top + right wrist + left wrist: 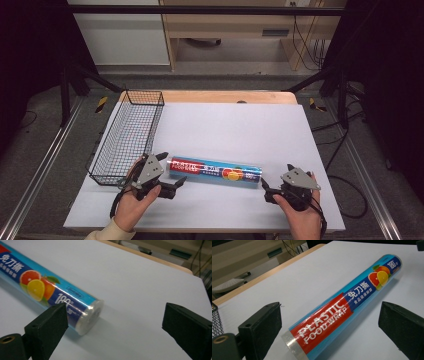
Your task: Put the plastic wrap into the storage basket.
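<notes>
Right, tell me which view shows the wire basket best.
The high view: the whole black wire basket shows there, standing at the table's left edge beside the plastic food wrap roll. The left gripper view catches just a corner of its mesh at the left edge.

Glossy plastic-wrapped roll point(216, 170); black wire basket point(128, 135).

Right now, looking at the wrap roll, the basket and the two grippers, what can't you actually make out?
- Roll of plastic food wrap: the small print under the big lettering is too small in the high view; its red end is cut off by the right gripper view's left edge.
- Wire basket: the left gripper view's left edge cuts off all but a corner.
- Left gripper and right gripper: whether either jaw touches the roll is unclear.
</notes>
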Motion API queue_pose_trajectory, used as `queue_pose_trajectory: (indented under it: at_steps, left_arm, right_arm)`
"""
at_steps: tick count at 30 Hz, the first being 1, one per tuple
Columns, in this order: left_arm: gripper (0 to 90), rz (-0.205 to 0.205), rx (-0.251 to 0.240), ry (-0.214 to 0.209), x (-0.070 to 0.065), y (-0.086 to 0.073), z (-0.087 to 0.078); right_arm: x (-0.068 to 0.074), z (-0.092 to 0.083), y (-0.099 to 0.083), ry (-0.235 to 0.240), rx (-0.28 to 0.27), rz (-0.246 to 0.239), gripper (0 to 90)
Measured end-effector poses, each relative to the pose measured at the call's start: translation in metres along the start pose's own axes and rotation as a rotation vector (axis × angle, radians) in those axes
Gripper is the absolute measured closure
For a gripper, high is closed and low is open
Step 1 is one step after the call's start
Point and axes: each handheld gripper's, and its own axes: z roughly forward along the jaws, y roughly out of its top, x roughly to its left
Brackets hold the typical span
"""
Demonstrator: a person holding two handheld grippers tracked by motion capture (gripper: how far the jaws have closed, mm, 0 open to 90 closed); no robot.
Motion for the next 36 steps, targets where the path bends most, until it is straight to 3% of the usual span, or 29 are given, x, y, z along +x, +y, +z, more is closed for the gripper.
queue_pose_trajectory:
  at_steps: [2,4,5,6,7,8,13,14,16,21,22,23,24,25,30,33,35,36]
  left_arm:
    - [4.5,0.005,-0.004,0.003,-0.001,0.000,-0.001]
    - [4.5,0.006,0.000,-0.006,0.000,0.001,-0.002]
    - [4.5,0.001,-0.002,-0.014,0.000,0.000,-0.002]
    - [4.8,0.008,-0.024,-0.049,0.002,0.001,-0.004]
    - [4.8,0.008,-0.024,-0.049,0.002,0.001,-0.004]
    - [4.8,0.014,-0.022,-0.060,0.003,0.004,-0.004]
    - [4.7,0.022,-0.034,-0.059,0.007,0.008,-0.012]
    - [4.7,0.018,-0.045,-0.058,0.008,0.008,-0.014]
    - [4.8,0.002,-0.051,-0.068,0.012,0.006,-0.016]
    - [4.7,-0.007,-0.023,-0.075,0.015,0.000,-0.015]
    - [4.6,-0.011,-0.027,-0.080,0.015,0.000,-0.016]
    - [4.6,-0.011,-0.019,-0.085,0.015,0.000,-0.016]
    - [4.5,-0.017,-0.022,-0.086,0.014,0.001,-0.016]
    - [4.6,-0.017,-0.022,-0.086,0.014,0.001,-0.016]
    - [4.5,-0.021,-0.017,-0.094,0.010,-0.002,-0.014]
    - [3.8,0.015,0.008,-0.089,0.009,-0.002,-0.012]
    - [3.8,-0.012,0.000,-0.096,0.009,-0.002,-0.013]
    - [3.8,-0.015,-0.007,-0.102,0.009,-0.002,-0.013]
  right_arm:
    - [0.002,0.001,0.002,0.011,0.008,-0.014,7.3]
    - [0.009,0.008,0.012,0.056,0.044,-0.097,11.4]
    - [0.009,0.008,0.012,0.056,0.044,-0.097,11.4]
    - [0.012,0.011,0.018,0.077,0.077,-0.150,11.5]
    - [0.012,0.011,0.018,0.077,0.077,-0.150,11.5]
    - [0.013,0.011,0.027,0.089,0.096,-0.192,12.6]
    - [0.012,0.008,0.053,0.134,0.108,-0.257,12.5]
    - [0.012,0.009,0.065,0.153,0.125,-0.284,11.0]
    - [0.013,0.010,0.070,0.157,0.127,-0.303,9.8]
    - [0.017,0.026,0.092,0.233,0.185,-0.394,10.2]
    - [0.019,0.032,0.097,0.257,0.202,-0.432,11.6]
    - [0.019,0.032,0.097,0.257,0.202,-0.432,11.6]
    - [0.020,0.038,0.102,0.303,0.212,-0.440,14.2]
    - [0.020,0.038,0.102,0.303,0.212,-0.440,14.2]
    - [0.023,0.058,0.110,0.393,0.243,-0.468,17.5]
    - [0.031,0.071,0.105,0.474,0.277,-0.475,15.5]
    - [0.039,0.080,0.100,0.512,0.289,-0.478,15.0]
    - [0.046,0.090,0.095,0.526,0.316,-0.503,14.3]
